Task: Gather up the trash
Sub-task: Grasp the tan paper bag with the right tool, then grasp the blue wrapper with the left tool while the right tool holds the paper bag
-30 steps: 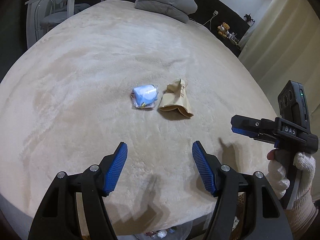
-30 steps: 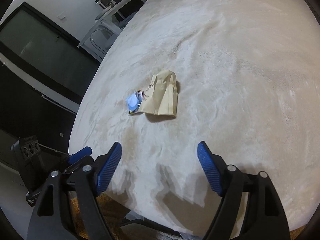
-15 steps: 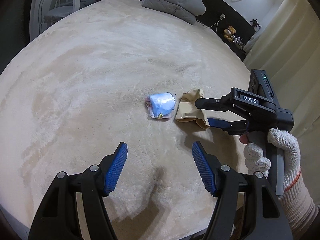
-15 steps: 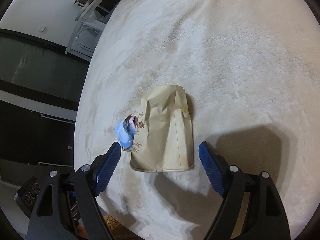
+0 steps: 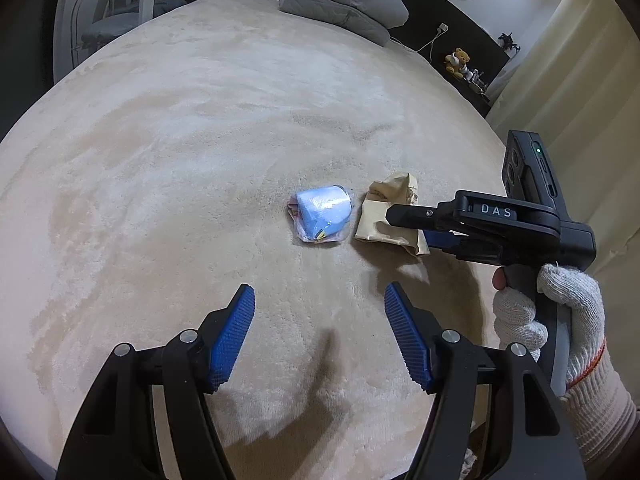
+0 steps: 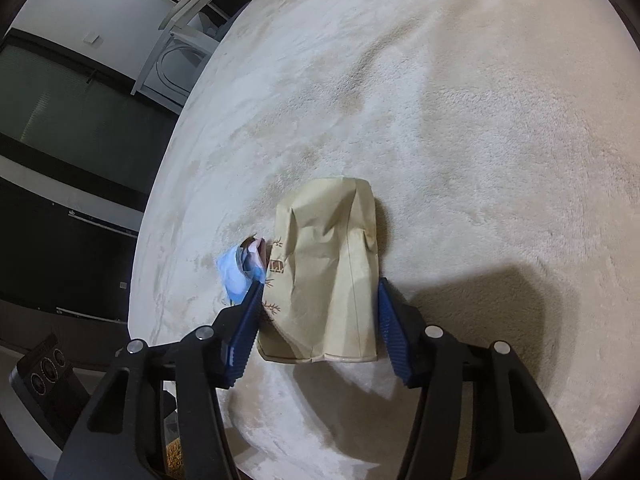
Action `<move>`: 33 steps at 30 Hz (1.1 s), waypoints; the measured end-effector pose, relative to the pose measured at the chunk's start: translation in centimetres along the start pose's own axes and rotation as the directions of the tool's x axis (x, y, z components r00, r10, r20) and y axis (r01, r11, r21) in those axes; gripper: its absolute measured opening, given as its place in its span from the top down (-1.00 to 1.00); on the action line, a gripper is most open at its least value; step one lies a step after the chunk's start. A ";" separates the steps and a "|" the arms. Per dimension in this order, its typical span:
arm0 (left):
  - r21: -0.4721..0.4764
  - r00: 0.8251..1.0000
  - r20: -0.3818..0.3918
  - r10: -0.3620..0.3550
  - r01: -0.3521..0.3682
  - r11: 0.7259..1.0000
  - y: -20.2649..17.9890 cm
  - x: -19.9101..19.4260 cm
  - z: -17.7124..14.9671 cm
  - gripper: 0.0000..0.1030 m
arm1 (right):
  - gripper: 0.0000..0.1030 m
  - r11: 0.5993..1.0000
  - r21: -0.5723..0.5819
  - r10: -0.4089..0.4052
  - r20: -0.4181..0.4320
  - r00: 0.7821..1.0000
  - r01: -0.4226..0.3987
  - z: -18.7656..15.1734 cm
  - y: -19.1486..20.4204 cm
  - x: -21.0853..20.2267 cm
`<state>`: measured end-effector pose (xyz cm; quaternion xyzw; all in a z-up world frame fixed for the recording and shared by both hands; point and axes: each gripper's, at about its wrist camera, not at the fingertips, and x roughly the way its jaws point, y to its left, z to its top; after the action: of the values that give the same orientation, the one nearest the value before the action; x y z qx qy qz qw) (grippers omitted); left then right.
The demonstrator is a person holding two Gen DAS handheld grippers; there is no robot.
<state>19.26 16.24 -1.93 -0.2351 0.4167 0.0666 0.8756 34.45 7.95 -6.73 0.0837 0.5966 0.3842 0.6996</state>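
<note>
Crumpled tan paper bag [image 6: 332, 268], creased, flat on plush beige blanket [image 6: 460, 120]; glossy blue wrapper [image 5: 322, 218] just beside. Right gripper [image 6: 318, 312], in a gloved hand [image 5: 560, 320], straddles bag, spread, not clamped. Left gripper [image 5: 320, 330] spread wide, hovers nearer.

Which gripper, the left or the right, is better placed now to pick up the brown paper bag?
The right gripper. Its open blue pads already stand on both sides of the brown paper bag, so it likely only has to close. The left gripper is open too, but short of both the bag and the blue wrapper.
</note>
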 end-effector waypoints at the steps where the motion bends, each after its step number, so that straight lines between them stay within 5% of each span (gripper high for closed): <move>1: 0.003 1.000 0.002 0.001 -0.001 1.000 0.0 0.2 0.1 -0.28 | -0.04 1.000 -0.002 0.001 0.005 1.000 -0.001 -0.1 -0.1 -0.3; 33: 0.038 0.981 0.000 0.196 -0.196 0.980 -2.8 10.4 5.4 -0.26 | -0.03 0.999 -0.046 0.008 0.113 0.994 -0.002 -3.3 -3.8 -10.2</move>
<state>30.54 15.49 -5.93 -0.1764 0.4408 0.1441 0.8682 33.19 -2.29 -2.02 0.0906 0.5468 0.3943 0.7330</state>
